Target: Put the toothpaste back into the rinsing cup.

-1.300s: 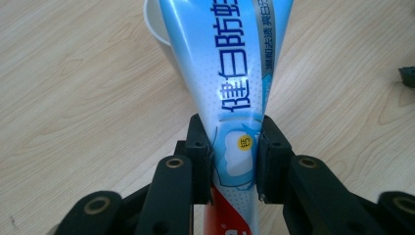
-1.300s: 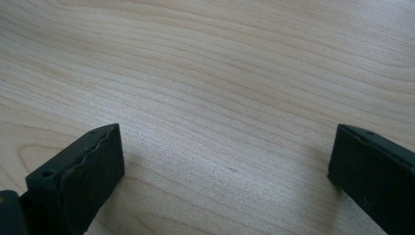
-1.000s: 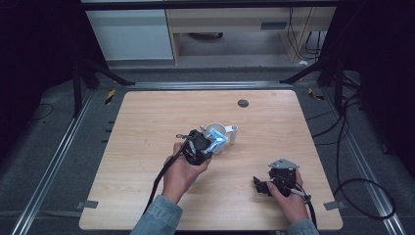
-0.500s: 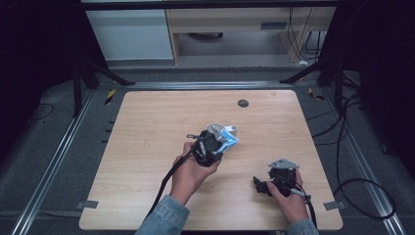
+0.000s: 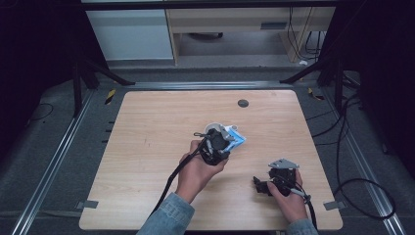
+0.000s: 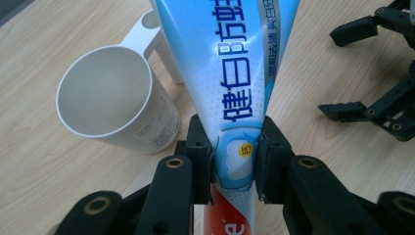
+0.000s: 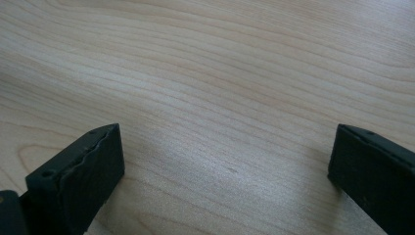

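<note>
The left gripper is clamping one blue-and-white toothpaste tube between its two jaws, holding it just beside the single white cup near the middle of the wooden table. The right gripper is resting low over bare wood with its jaws spread wide, gripping nothing.

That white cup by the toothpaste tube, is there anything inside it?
The white cup looks empty: bare white walls inside. Its bottom is hidden by the rim's angle. The toothpaste tube stays outside, beside it.
</note>
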`<state>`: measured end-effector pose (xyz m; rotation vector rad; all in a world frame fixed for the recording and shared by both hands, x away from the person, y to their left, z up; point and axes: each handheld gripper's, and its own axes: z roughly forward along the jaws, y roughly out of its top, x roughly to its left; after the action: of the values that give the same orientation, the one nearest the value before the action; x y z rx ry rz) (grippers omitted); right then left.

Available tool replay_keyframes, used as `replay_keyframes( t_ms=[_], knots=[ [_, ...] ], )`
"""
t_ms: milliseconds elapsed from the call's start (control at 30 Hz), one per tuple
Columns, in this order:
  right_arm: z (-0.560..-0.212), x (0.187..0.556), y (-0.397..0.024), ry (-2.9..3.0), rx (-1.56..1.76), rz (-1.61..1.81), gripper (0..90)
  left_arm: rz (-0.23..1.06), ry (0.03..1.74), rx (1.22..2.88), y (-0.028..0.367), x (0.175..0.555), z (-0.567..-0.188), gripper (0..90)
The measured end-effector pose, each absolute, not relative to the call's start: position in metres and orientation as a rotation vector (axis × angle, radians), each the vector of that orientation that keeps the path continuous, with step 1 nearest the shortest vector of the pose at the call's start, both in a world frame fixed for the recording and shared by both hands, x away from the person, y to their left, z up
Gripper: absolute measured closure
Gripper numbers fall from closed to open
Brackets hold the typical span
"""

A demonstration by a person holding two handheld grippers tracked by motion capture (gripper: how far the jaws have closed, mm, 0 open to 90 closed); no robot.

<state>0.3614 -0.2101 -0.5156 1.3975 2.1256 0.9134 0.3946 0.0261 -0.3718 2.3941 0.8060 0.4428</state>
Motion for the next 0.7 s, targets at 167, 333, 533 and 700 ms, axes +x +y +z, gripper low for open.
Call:
replay_keyframes(
  t_ms=[167, 333, 533, 700],
  knots=[
    [-0.516, 0.362, -0.210, 2.129, 1.390, 0.911, 0.4, 0.440, 0.785, 2.397, 0.021, 0.395, -0.369, 71.6],
    [-0.516, 0.362, -0.210, 2.128, 1.391, 0.911, 0.4, 0.437, 0.770, 2.393, 0.016, 0.395, -0.368, 71.6],
    [-0.516, 0.361, -0.209, 2.120, 1.401, 0.907, 0.4, 0.429, 0.741, 2.387, 0.006, 0.397, -0.364, 71.6],
    [-0.516, 0.360, -0.208, 2.123, 1.395, 0.908, 0.4, 0.423, 0.727, 2.363, -0.001, 0.401, -0.357, 71.6]
  ],
)
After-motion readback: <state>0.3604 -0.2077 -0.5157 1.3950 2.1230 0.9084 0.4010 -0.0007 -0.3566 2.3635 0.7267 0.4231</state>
